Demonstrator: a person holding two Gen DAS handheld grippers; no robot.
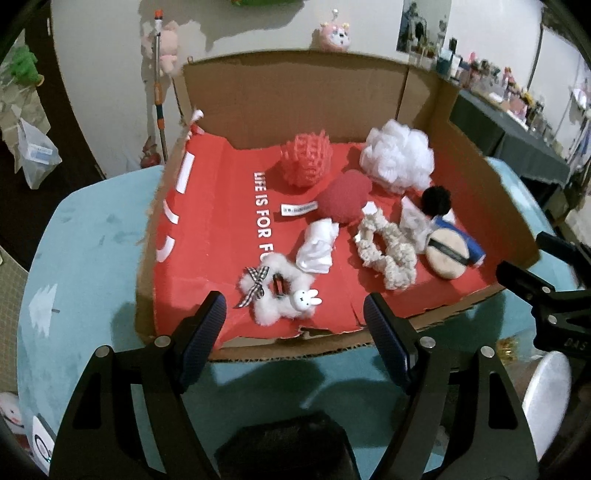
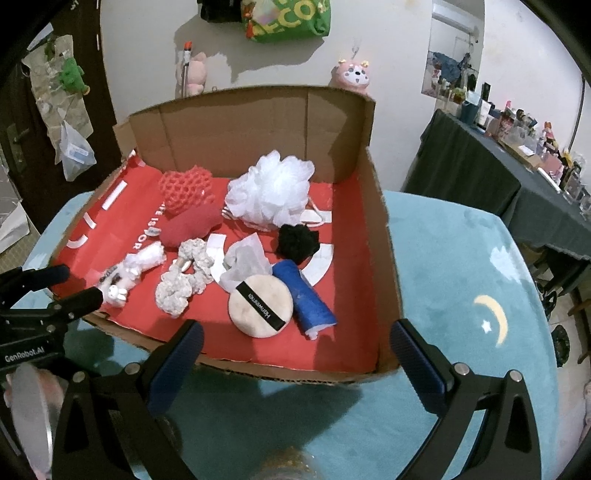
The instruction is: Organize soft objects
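Spread loose over the red floor of an open cardboard box [image 2: 384, 236]. At the back: coral mesh ball [image 2: 186, 192] beside white bath pouf [image 2: 269, 190]. In front of these: dark red plush pad [image 2: 192, 227], black pompom [image 2: 297, 238]. Nearer the open front: white furry scrunchie with bunny charm [image 1: 275, 291], crumpled white cloth [image 1: 317, 247], cream knit scrunchie [image 2: 183, 280], round beige powder puff [image 2: 260, 306] touching a blue fabric roll [image 2: 308, 299].

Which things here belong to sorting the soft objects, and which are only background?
Job: white mesh pouf, black pompom, round powder puff, blue roll, cream scrunchie, fluffy bunny scrunchie, cardboard box.

Background: pink plush on the wall, green bag, cluttered side table.
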